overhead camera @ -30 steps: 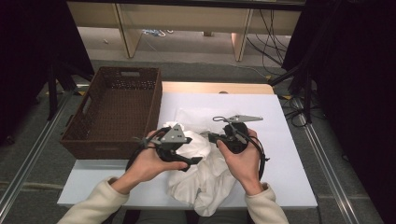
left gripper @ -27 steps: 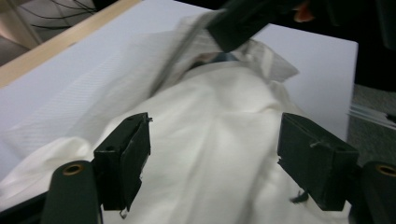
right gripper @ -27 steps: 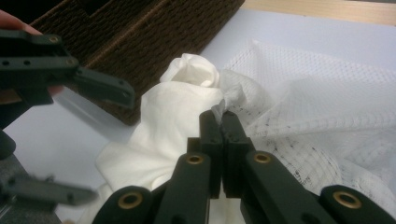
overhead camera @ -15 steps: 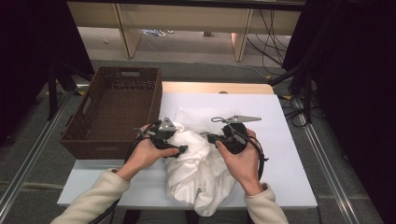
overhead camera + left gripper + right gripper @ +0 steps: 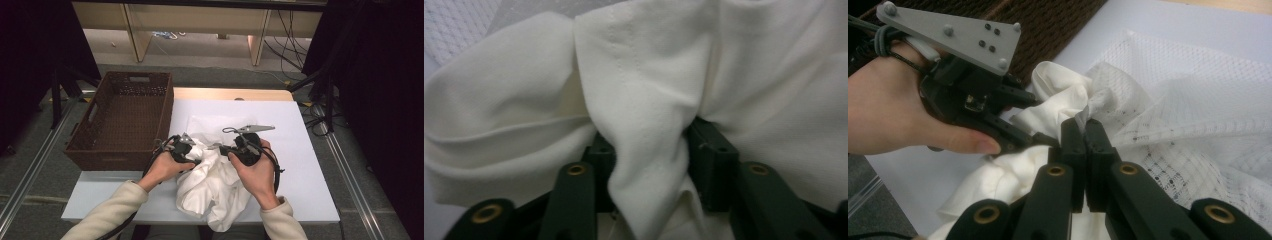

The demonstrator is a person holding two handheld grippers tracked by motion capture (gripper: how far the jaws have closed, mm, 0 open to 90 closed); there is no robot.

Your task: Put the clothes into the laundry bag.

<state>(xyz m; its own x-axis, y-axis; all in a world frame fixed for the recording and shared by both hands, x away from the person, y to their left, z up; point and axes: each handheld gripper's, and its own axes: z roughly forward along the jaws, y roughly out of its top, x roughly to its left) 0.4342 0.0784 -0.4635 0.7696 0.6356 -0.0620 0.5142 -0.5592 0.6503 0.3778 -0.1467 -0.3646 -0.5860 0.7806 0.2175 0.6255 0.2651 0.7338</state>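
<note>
Counter (image 5: 310,150): white board carrying everything; the brown woven basket (image 5: 125,120) stands at its left edge.
Mesh bag (image 5: 1193,100): white net lying flat, on the far side of the garment.
White garment (image 5: 212,185): crumpled at the near middle of the counter, between both hands, hanging a little over the near edge.
Right gripper (image 5: 1083,131): jaws fully together, pinching the edge of the mesh bag.
Left gripper (image 5: 649,145): jaws have just been closing on a fold of the garment and now hold it.
Key relation: the bag mouth lies just beyond the garment, so the left hand looks nearer for pushing cloth inside.
</note>
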